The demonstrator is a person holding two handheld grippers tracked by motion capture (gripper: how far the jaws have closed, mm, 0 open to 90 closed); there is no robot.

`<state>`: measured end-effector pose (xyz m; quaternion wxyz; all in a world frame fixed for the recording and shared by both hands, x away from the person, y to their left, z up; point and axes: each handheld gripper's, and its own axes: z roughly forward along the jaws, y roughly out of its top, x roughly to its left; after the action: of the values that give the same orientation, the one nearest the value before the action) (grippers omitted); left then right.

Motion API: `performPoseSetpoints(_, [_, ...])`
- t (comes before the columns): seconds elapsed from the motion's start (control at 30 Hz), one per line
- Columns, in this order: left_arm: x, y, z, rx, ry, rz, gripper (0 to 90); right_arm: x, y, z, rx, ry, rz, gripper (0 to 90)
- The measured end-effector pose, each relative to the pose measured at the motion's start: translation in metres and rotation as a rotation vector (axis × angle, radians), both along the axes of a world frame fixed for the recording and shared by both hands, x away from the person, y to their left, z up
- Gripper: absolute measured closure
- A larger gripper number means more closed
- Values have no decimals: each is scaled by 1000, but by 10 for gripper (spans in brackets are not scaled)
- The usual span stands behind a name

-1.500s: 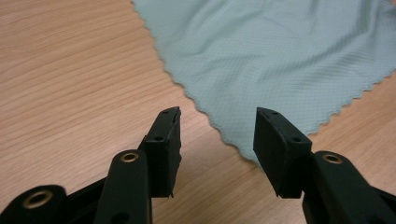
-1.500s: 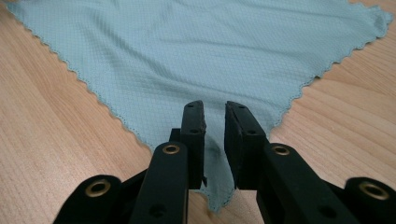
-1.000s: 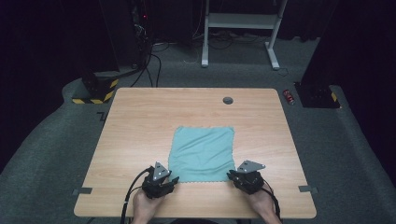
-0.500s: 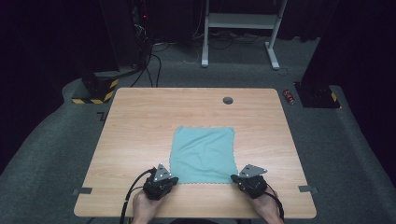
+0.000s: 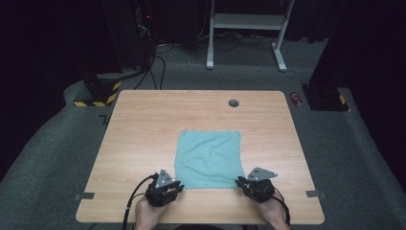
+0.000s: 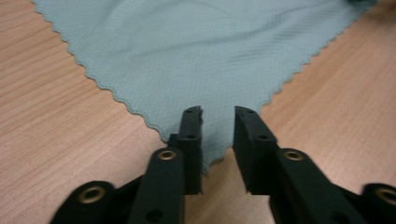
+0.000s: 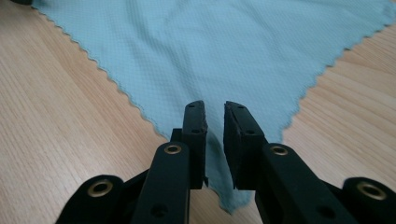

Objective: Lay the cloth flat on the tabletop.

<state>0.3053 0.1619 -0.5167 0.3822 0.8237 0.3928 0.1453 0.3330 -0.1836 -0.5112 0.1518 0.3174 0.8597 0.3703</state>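
A square teal cloth with a scalloped edge lies flat on the wooden table, towards the front. My left gripper sits at the cloth's near left corner. In the left gripper view the left gripper is open and straddles that corner of the cloth, which lies flat between the jaws. My right gripper is at the near right corner. In the right gripper view the right gripper stands with a narrow gap, and the cloth corner runs between the jaws with a slight ridge.
A round cable hole sits near the table's far edge. Grey tape tabs mark the front corners. On the floor lie a red can, cables and a yellow-black striped base. A white desk frame stands behind.
Both hands have slid slightly towards the table's front edge, the right one a little outward too. The cloth lies as before.
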Motion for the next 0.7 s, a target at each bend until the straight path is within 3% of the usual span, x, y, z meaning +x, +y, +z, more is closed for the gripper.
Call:
performPoseSetpoints(0.13, [5, -3, -2, 10, 0, 12, 650, 8, 10, -2, 7, -5, 2, 771])
performPoseSetpoints(0.3, [1, -11, -2, 80, -29, -13, 794, 17, 17, -3, -5, -6, -7, 743])
performPoseSetpoints(0.4, [2, -10, -3, 68, -21, -19, 898, 20, 17, -6, -16, 13, 0, 757])
performPoseSetpoints(0.7, [1, -6, -1, 57, 1, -49, 900, 17, 13, -8, -22, 10, -7, 704])
